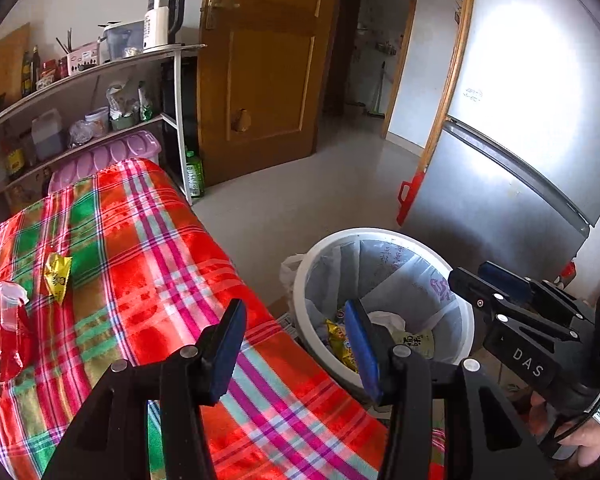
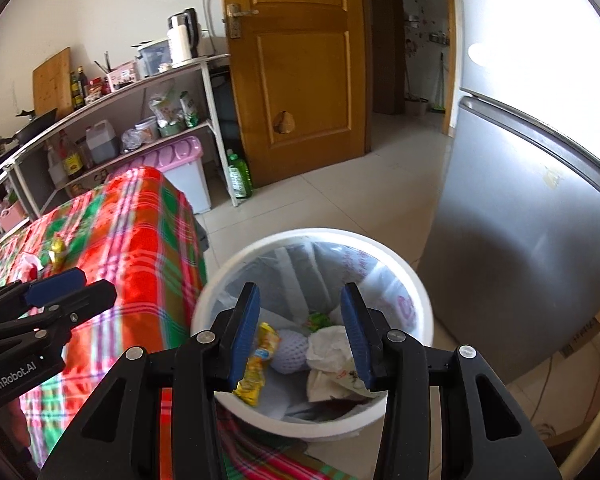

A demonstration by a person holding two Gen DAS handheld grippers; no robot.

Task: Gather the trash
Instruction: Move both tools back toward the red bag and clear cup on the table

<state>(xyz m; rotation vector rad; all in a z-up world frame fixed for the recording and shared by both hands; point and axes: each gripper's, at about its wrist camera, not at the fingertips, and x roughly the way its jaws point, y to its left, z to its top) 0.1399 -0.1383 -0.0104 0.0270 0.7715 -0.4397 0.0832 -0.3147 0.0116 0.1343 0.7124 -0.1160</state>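
Trash, a yellow crinkled wrapper (image 1: pixel 57 278), lies on my red plaid tablecloth (image 1: pixel 148 248) in the left wrist view; my left gripper (image 1: pixel 296 344) is spread empty. In the right wrist view, my right gripper (image 2: pixel 300 330) hangs spread over the white lined bin (image 2: pixel 412 280).

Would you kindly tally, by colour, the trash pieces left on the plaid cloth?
Yellow: 1, the yellow wrapper
Red: 1, the red wrapper
Total: 2 on the plaid cloth
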